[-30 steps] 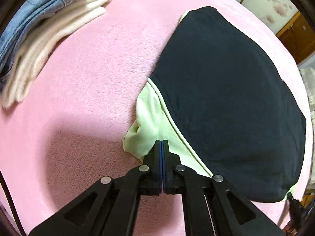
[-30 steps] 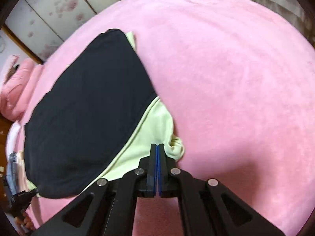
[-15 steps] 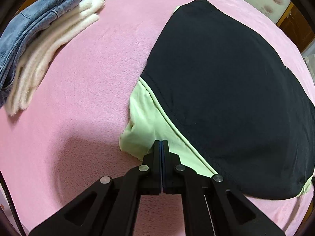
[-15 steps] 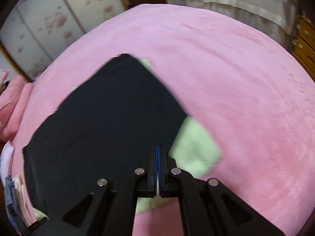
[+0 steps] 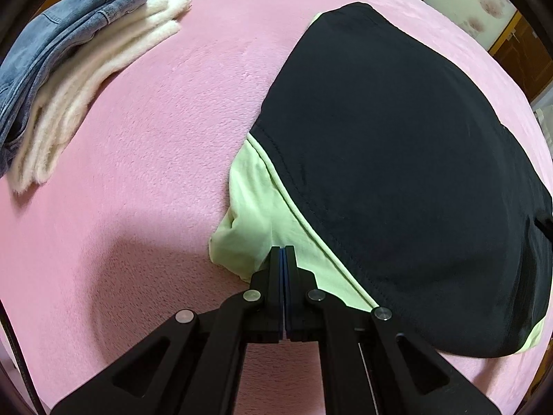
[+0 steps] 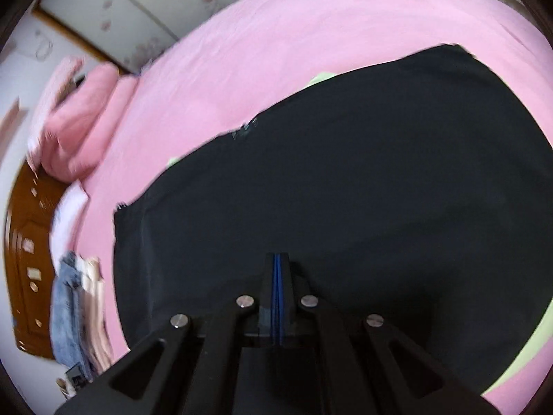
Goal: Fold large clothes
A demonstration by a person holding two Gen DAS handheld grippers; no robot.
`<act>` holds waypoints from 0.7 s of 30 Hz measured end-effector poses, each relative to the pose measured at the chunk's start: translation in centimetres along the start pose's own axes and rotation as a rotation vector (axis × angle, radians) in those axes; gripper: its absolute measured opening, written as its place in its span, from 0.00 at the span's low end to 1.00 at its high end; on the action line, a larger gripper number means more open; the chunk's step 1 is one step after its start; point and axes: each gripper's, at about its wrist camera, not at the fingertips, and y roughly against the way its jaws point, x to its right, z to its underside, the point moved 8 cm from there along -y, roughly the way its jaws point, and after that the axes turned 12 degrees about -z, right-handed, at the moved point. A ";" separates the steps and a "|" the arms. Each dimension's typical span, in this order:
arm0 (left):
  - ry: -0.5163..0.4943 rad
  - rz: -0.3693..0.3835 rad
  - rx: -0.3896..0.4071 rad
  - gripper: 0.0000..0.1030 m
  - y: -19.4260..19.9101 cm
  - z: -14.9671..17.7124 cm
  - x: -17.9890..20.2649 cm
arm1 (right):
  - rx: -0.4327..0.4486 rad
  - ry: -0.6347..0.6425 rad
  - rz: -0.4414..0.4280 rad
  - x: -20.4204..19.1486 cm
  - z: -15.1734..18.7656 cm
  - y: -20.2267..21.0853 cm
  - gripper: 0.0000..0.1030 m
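While the left tool (image 5: 283,248) is pointing steeply down at the bed (image 5: 155,121), its jaws are pressed together, pinching the pale green sleeve (image 5: 255,214) of the black shirt (image 5: 397,155) right at the tips. That sleeve is bunching just ahead and to the left of the tips, and the black body is spreading flat ahead and to the right, lying on the pink blanket. A folded pile of jeans (image 5: 65,38) and cream fleece (image 5: 90,79) is sitting well apart, far ahead on the left.

The right tool (image 6: 276,255) is hanging over the middle of the black shirt (image 6: 345,190), jaws together too; the view is blurring, and I cannot tell if cloth is caught between them, since dark fabric is filling everything around the tips. A strip of green trim (image 6: 525,342) is showing to the lower right of that tool. Pink pillows (image 6: 83,121) are lying far ahead-left, the folded pile (image 6: 79,307) to the left, beside a wooden headboard (image 6: 27,242).
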 end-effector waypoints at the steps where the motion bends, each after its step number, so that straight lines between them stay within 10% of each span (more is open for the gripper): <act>1: 0.000 0.008 0.000 0.01 0.0 0.0 -0.1 | -0.027 0.018 0.028 0.1 -0.1 -1.4 0.00; 21: 0.165 0.187 -0.050 0.04 0.1 1.3 -2.5 | -0.170 0.136 0.173 0.4 0.7 -7.1 0.00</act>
